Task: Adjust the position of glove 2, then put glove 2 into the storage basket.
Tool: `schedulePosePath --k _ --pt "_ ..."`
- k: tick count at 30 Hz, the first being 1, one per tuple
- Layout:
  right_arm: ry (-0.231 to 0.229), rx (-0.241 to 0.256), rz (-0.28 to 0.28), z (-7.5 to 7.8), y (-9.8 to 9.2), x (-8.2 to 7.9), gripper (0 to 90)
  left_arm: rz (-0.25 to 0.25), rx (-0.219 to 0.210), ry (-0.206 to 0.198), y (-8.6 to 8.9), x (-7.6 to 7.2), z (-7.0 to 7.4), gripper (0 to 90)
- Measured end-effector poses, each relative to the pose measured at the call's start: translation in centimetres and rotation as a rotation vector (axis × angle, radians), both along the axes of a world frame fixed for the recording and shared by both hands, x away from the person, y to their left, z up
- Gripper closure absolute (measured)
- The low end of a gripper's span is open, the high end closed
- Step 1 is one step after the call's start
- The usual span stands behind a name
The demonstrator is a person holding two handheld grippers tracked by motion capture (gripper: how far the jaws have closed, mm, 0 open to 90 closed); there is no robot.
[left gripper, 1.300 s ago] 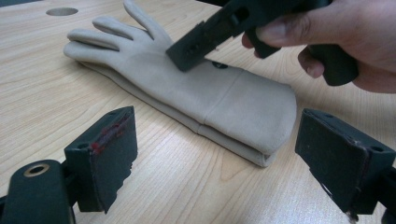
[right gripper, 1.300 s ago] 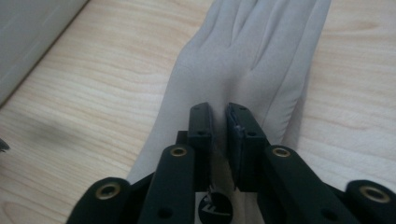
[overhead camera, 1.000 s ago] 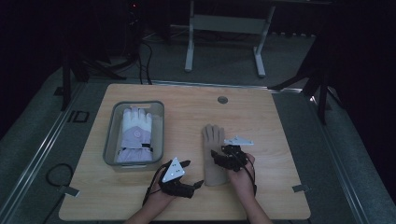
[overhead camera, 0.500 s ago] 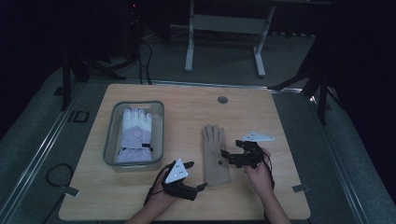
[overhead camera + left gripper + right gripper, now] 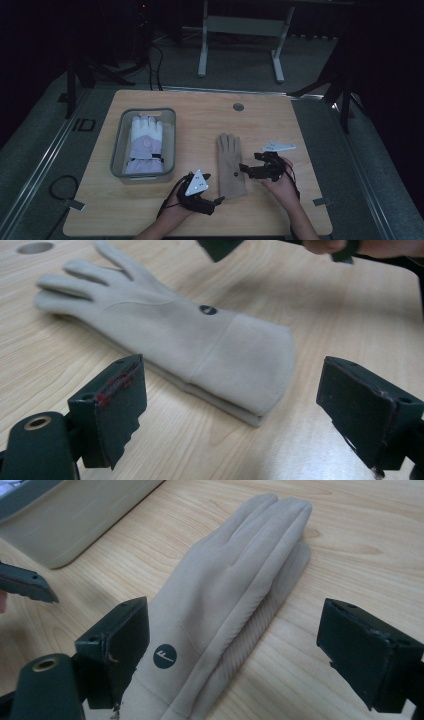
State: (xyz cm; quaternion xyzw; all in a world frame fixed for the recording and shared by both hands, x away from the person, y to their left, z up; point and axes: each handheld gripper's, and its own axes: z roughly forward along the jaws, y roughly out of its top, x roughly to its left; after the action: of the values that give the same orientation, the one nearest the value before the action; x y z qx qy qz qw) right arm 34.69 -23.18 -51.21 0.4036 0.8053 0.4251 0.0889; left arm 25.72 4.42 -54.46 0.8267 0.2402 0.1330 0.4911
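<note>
the beige glove (image 5: 231, 165) lies flat on the table (image 5: 300, 125), fingers pointing away from the person. the left gripper (image 5: 215, 201) is near its cuff, jaws wide and empty. the right gripper (image 5: 243, 169) is just beside its right edge, jaws also wide and empty. a grey bin (image 5: 120, 150) to the left holds a white glove (image 5: 145, 142)

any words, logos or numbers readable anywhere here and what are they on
"F": a slanted letter in a dark round badge on the beige glove, near the cuff.
"ID": dark letters on the grey floor mat left of the table.
Round emblem on the white and lilac glove in the grey bin: too small to read.
</note>
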Motion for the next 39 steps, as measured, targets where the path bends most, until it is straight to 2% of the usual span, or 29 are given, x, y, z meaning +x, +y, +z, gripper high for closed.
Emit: schedulePosePath --k 2,4,5,6,10,14,15,18,21,24,27,29,35,36,38,39 --pt "-0.018 -0.011 -0.003 0.1 0.0 0.3 16.2 -0.031 0.006 0.004 -0.3 0.1 0.2 11.9" --pt "-0.011 -0.003 0.012 0.2 0.1 0.8 21.8 -0.054 0.016 0.014 -0.7 0.2 0.4 11.7" --pt "-0.015 -0.007 0.006 0.3 0.1 1.1 22.5 -0.072 0.015 0.005 -0.9 0.2 0.5 11.7" --pt "-0.001 -0.003 0.014 0.4 0.2 1.5 22.5 -0.077 0.014 -0.007 -1.1 0.2 0.5 12.4" --pt "0.023 -0.006 0.018 0.5 1.0 3.2 22.7 -0.125 0.025 -0.009 -2.0 0.4 1.2 15.1" --pt "0.036 -0.026 0.004 0.5 1.9 4.6 23.9 -0.16 0.057 0.01 -3.1 0.9 1.3 18.9" --pt "0.038 -0.031 0.005 0.4 2.1 4.9 23.8 -0.17 0.067 0.029 -3.4 1.2 1.1 18.9" --pt "0.055 -0.027 -0.009 0.0 2.5 5.6 23.9 -0.183 0.092 0.039 -3.9 1.5 0.8 21.9" --pt "0.104 0.006 -0.027 -1.4 2.7 6.9 23.8 -0.207 0.119 0.06 -4.4 1.8 0.2 26.3" --pt "0.143 -0.017 -0.035 -2.4 2.9 7.5 23.9 -0.214 0.152 0.08 -4.7 2.2 -0.3 28.1" --pt "0.171 -0.016 -0.03 -3.1 2.9 7.5 27.5 -0.215 0.152 0.091 -4.6 2.4 -0.6 30.2" --pt "0.179 -0.046 -0.003 -3.5 3.0 7.5 32.9 -0.217 0.148 0.105 -4.4 2.6 -0.7 30.5" --pt "0.189 -0.045 0.04 -3.4 3.1 7.0 56.1 -0.216 0.19 0.114 -4.4 2.7 -1.0 31.8" --pt "0.181 -0.052 0.044 -3.4 3.2 6.9 59.6 -0.216 0.192 0.116 -4.4 2.7 -1.0 32.1" --pt "0.136 -0.091 0.055 -3.1 3.6 6.4 67.0 -0.212 0.199 0.117 -4.5 2.7 -1.1 32.6" --pt "0.091 -0.13 0.061 -2.9 3.9 6.0 69.5 -0.213 0.202 0.12 -4.5 2.8 -1.1 32.9"
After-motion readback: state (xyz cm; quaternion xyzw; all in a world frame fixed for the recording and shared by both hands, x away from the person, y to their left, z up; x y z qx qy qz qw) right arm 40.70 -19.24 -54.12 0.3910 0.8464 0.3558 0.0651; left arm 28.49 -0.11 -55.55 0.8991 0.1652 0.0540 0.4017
